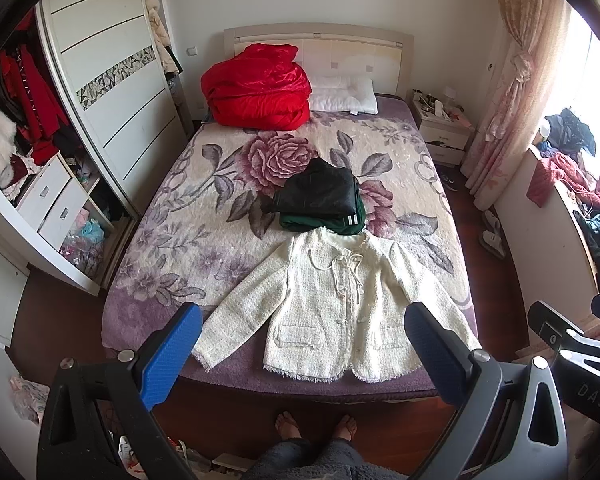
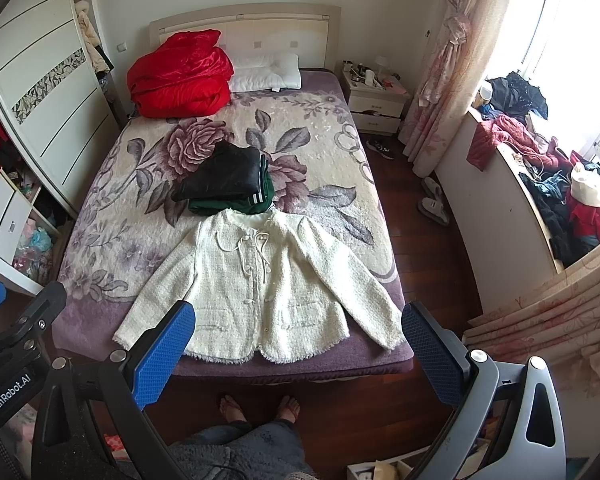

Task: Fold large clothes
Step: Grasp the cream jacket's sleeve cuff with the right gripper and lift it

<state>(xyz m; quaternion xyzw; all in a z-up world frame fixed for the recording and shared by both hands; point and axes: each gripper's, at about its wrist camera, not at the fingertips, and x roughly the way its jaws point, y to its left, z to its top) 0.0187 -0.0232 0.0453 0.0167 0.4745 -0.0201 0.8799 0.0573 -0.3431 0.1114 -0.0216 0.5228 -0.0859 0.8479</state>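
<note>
A cream tweed jacket (image 1: pixel 336 300) lies flat and face up at the foot of the bed (image 1: pixel 160 240), sleeves spread out; it also shows in the right wrist view (image 2: pixel 260 292). Behind its collar sits a stack of folded clothes, a black garment (image 1: pixel 320 192) on a green one (image 1: pixel 320 222). My left gripper (image 1: pixel 304 344) is open and empty, held high above the jacket's hem. My right gripper (image 2: pixel 300 344) is open and empty, also held high above the bed's foot edge. Neither touches the jacket.
A red quilt (image 1: pixel 256 88) and a white pillow (image 1: pixel 344 94) lie at the headboard. An open wardrobe (image 1: pixel 40 140) stands left, a nightstand (image 2: pixel 376 100) and a clothes-piled window ledge (image 2: pixel 540 168) right. Slippers (image 2: pixel 432 200) lie on the wooden floor. My bare feet (image 2: pixel 260 406) stand at the bed's foot.
</note>
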